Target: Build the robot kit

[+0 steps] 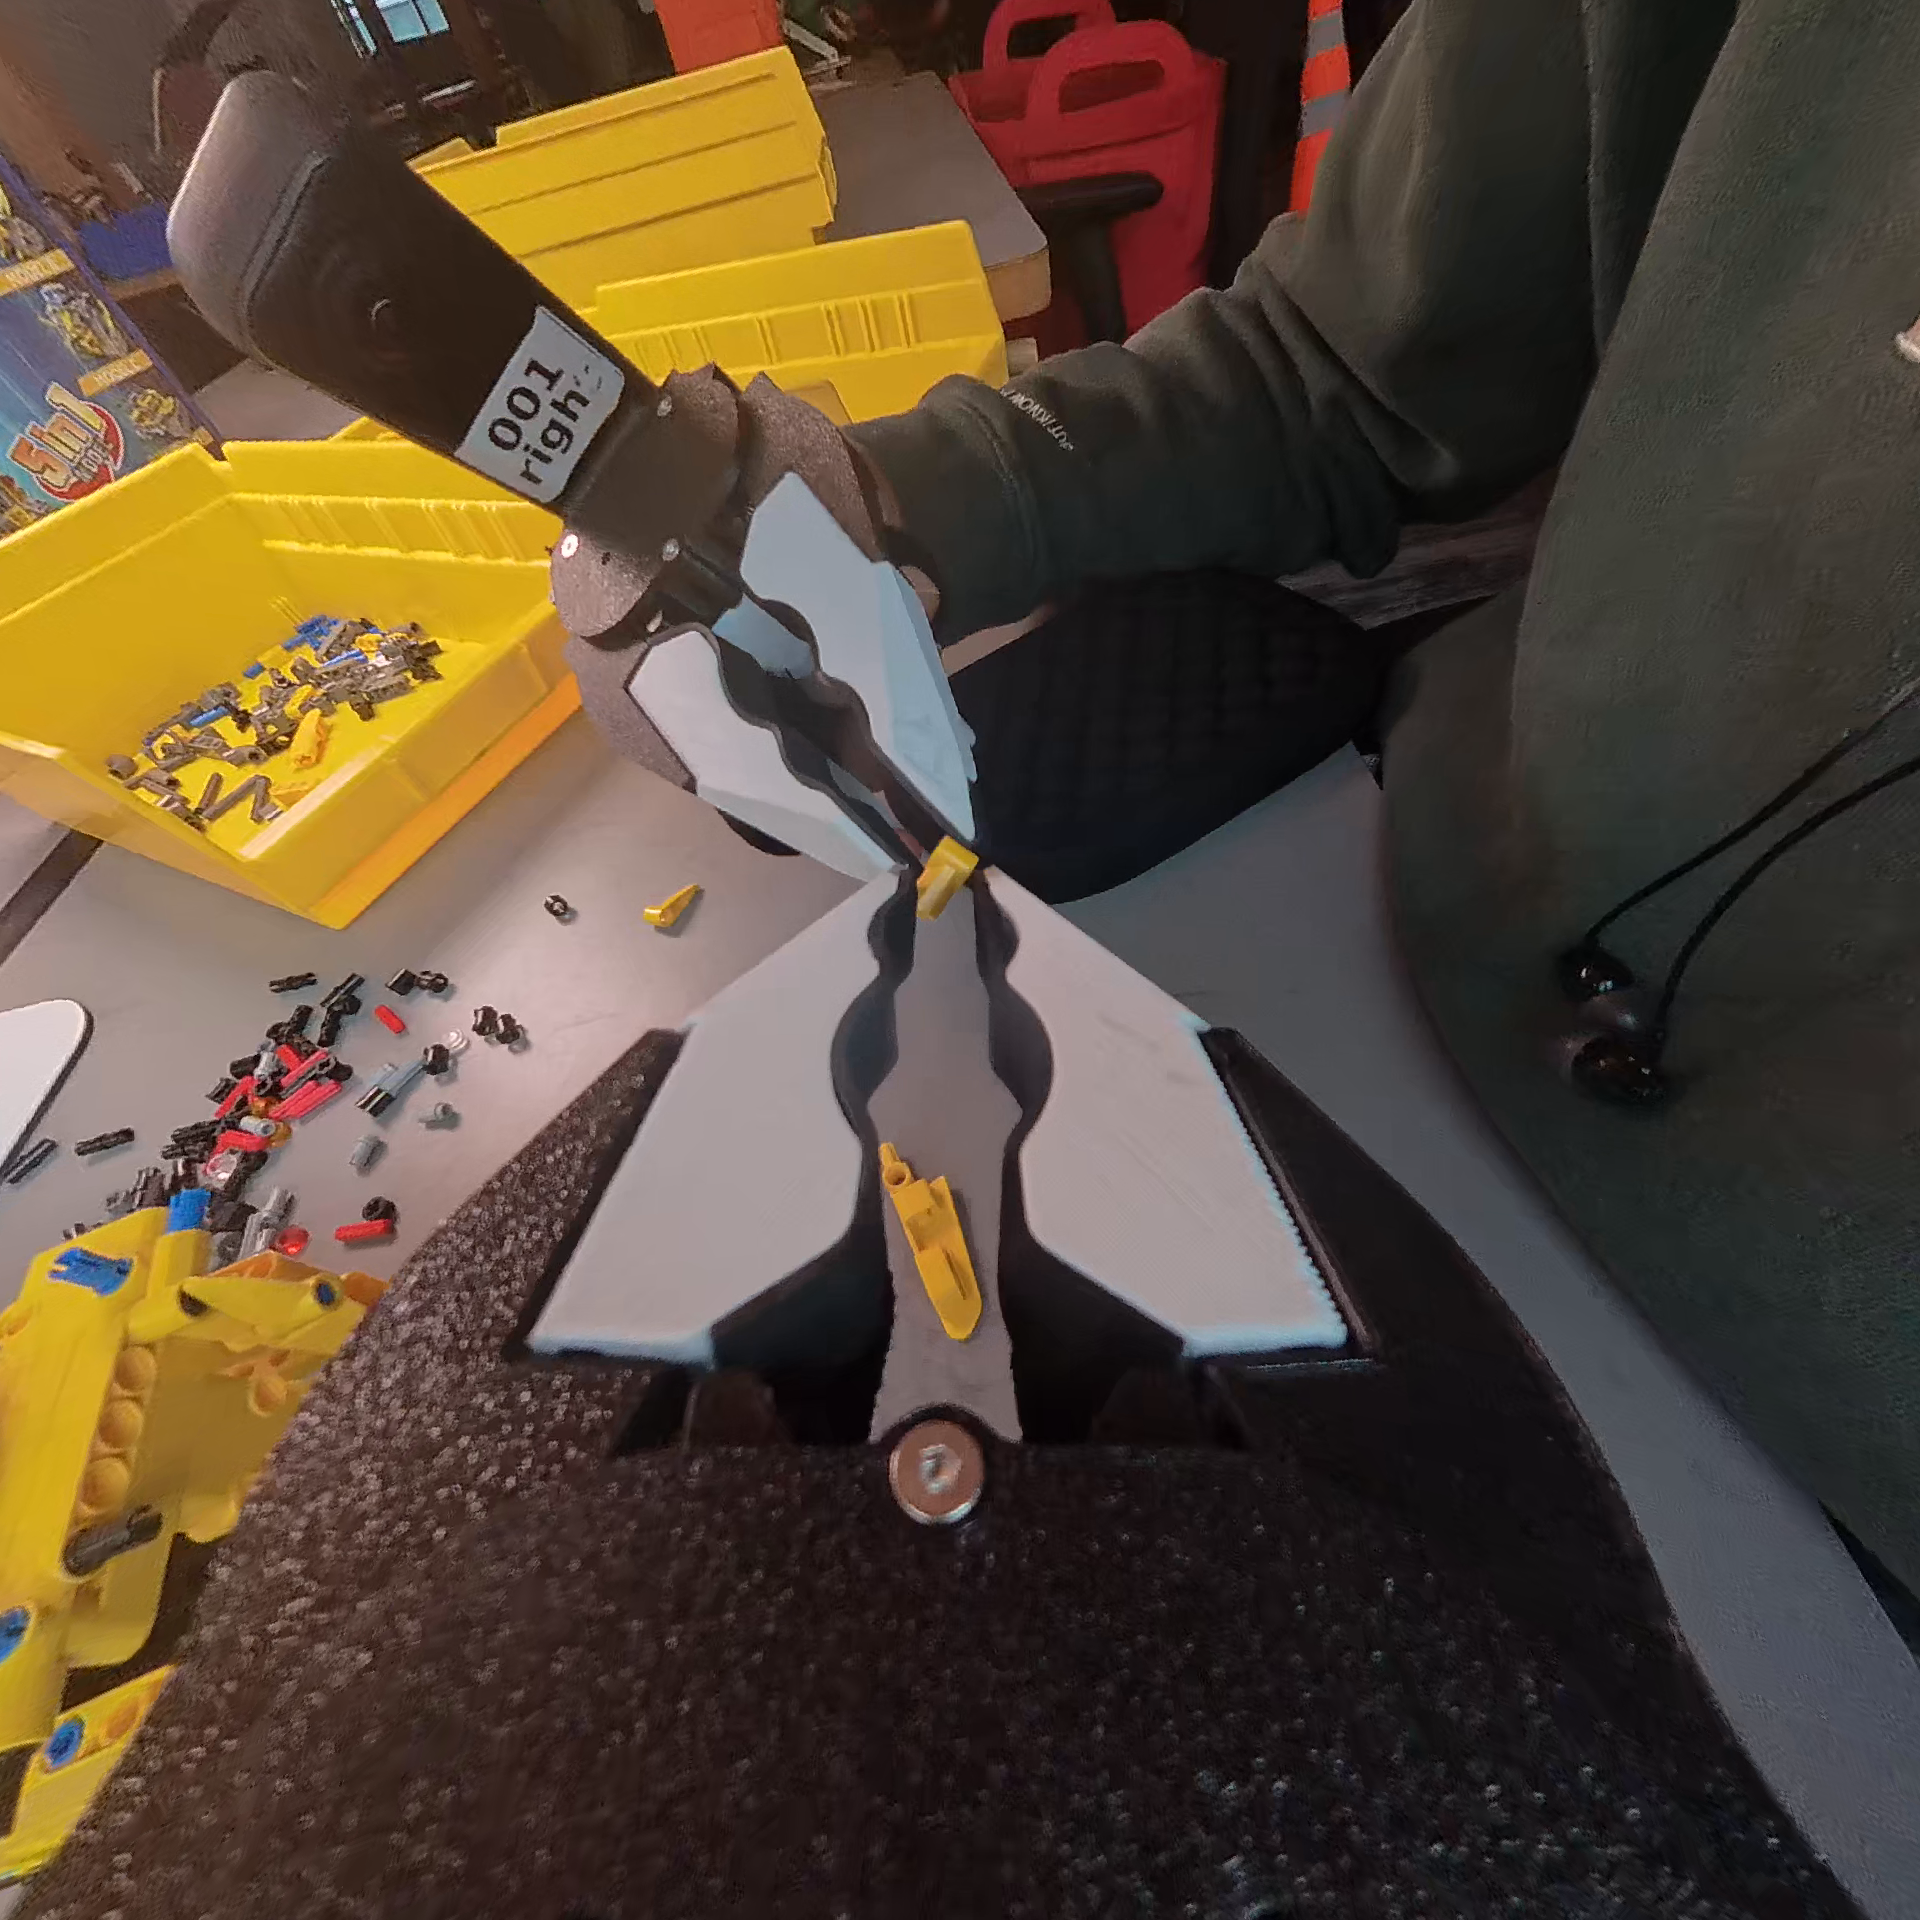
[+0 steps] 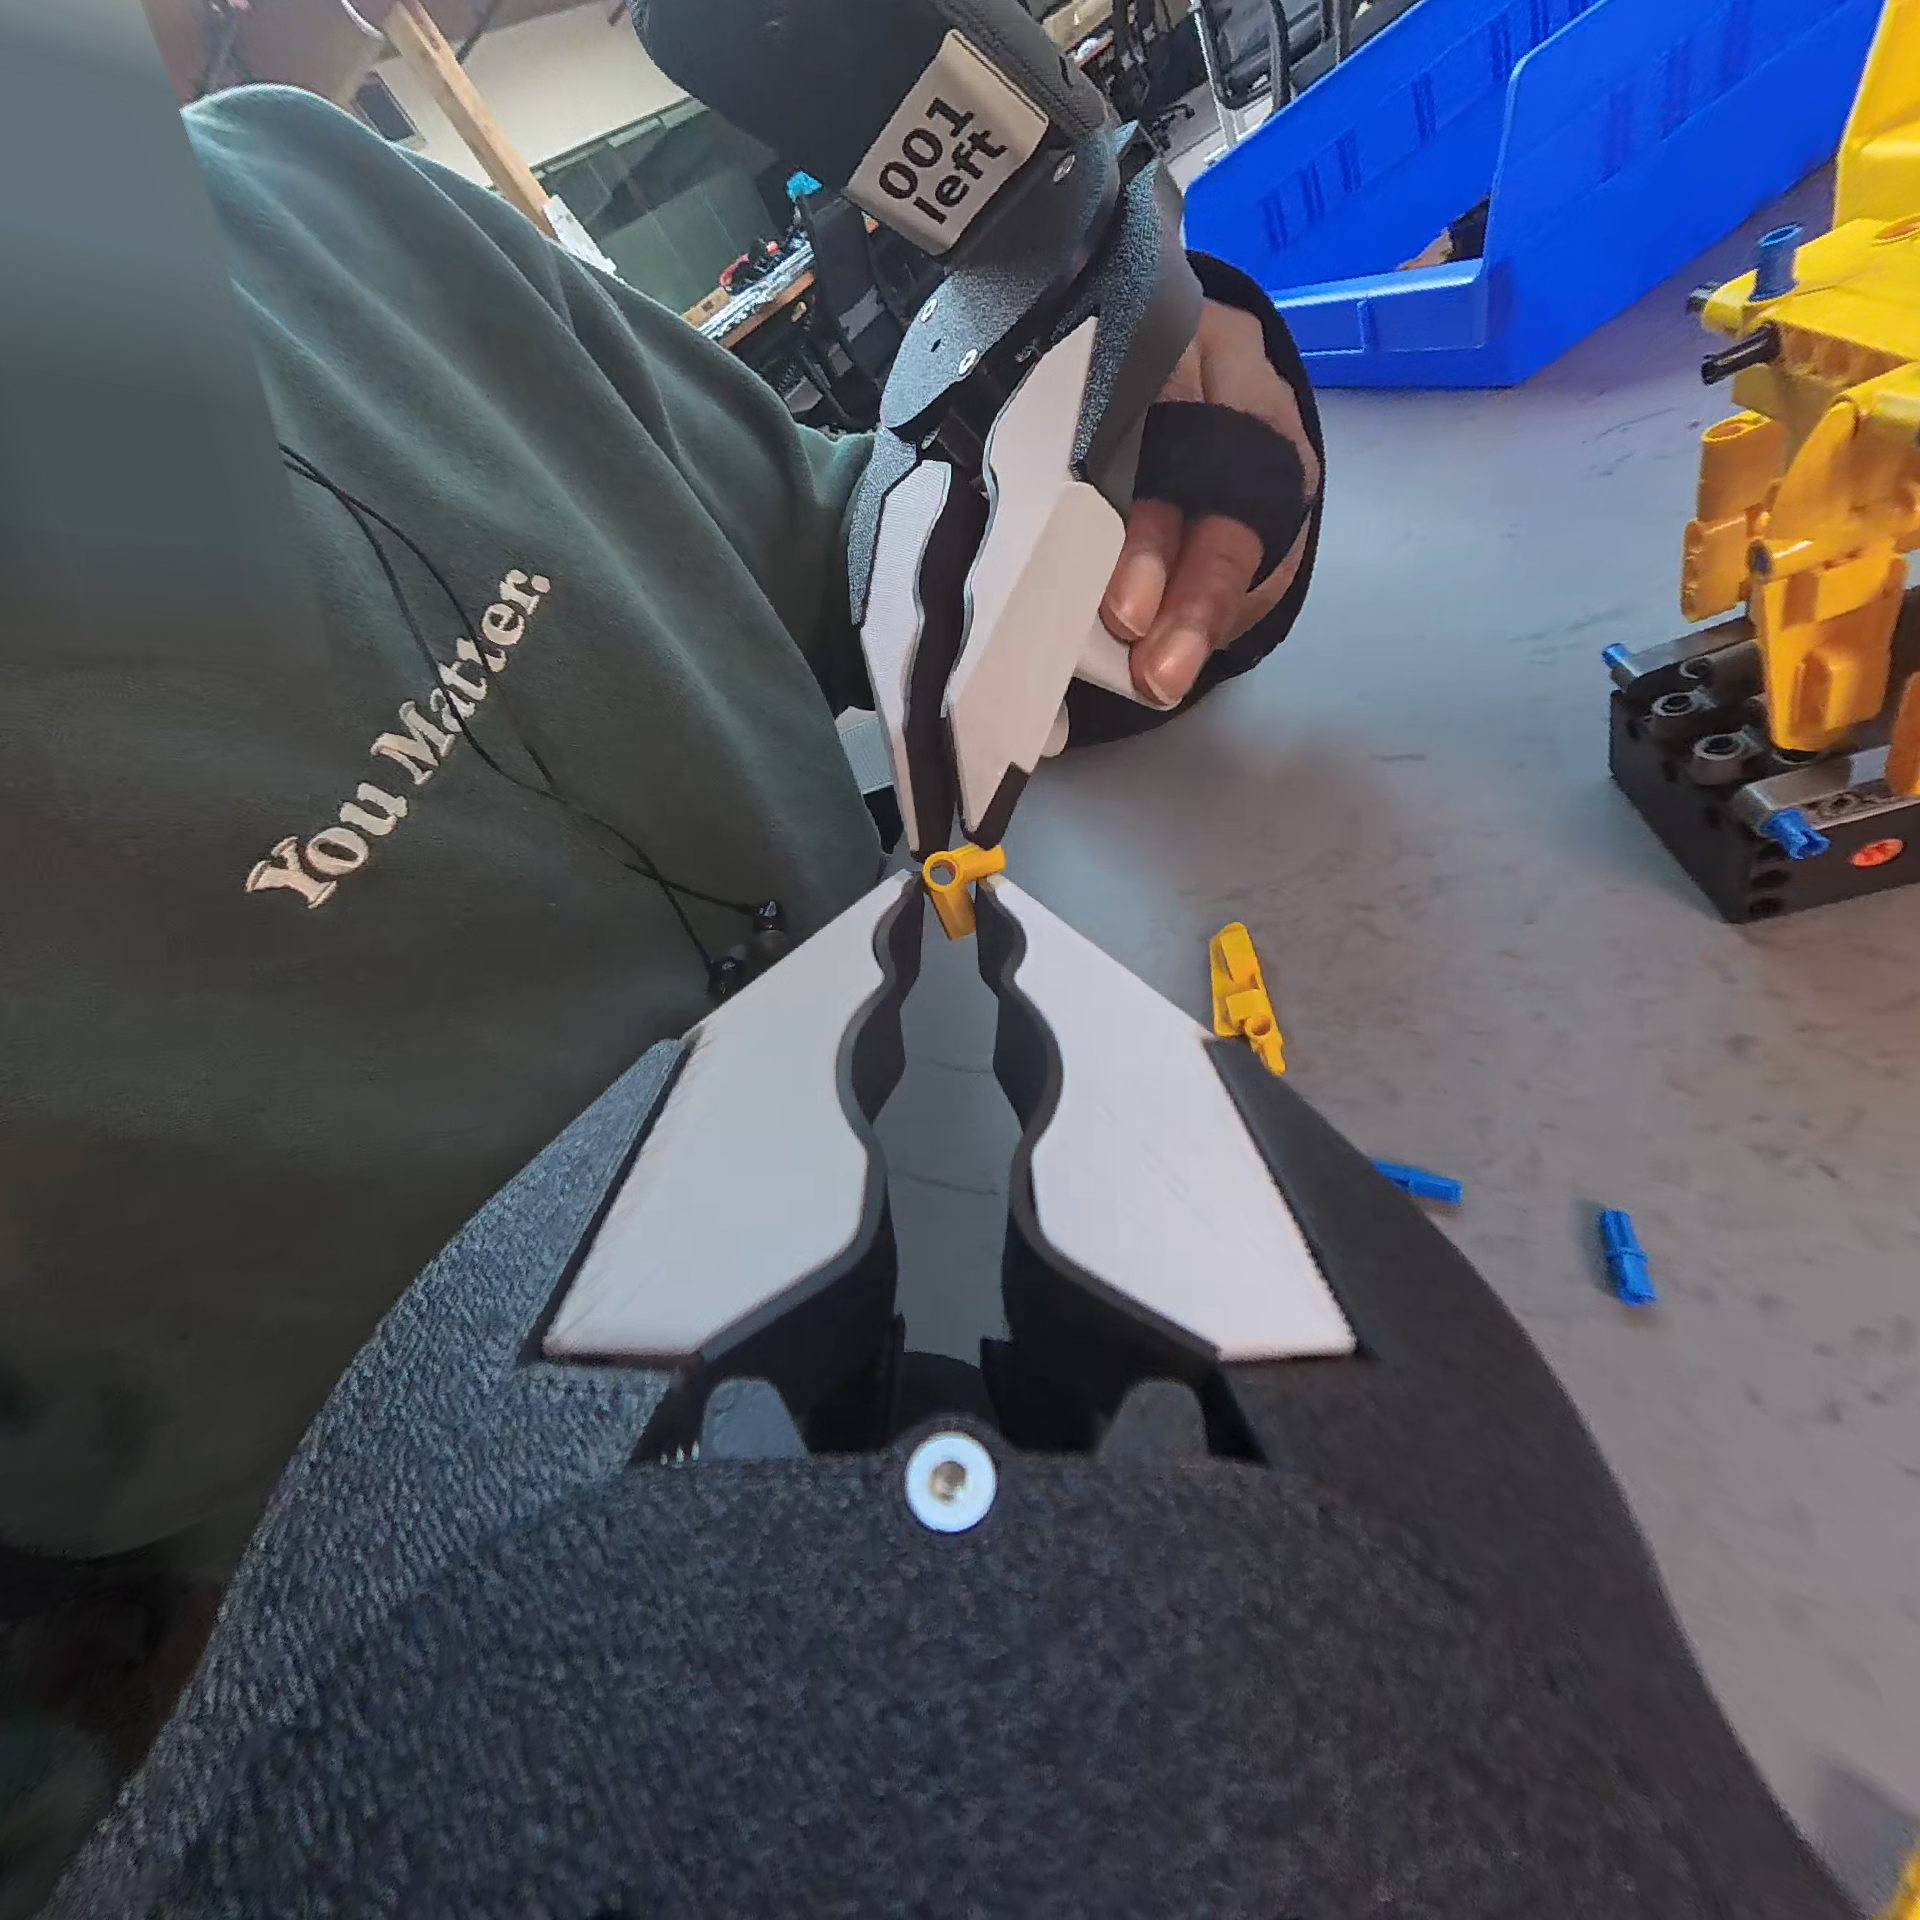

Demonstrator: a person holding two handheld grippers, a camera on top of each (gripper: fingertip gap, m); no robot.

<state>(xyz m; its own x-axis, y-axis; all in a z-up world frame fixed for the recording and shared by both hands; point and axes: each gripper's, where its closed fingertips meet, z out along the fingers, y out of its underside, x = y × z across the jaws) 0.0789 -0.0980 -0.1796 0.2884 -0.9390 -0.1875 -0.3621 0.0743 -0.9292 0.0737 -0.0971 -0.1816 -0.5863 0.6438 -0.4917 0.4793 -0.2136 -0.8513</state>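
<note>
Over the near edge of the grey table [image 1: 644,831], close against the person's green sweatshirt [image 2: 416,468], the two tools met tip to tip. The left gripper [image 1: 940,888] and the right gripper [image 2: 951,902] were both closed on one small yellow connector [image 2: 961,883], held in the air between them; the right pinched its lower stem, and the left appeared to grip its upper end, though how firmly could not be told. A hand [image 2: 1184,582] showed behind the left tool.

A second yellow piece [image 2: 1245,997] lay on the table just below and beside the tips, with two blue pins [image 2: 1626,1268] farther out. The yellow model [image 2: 1818,520] stood well apart on the right gripper's side, in front of a blue bin [image 2: 1558,208]. On the other side sat loose small parts [image 1: 291,1081] and a yellow bin [image 1: 312,862], leaving bare table under the tips
</note>
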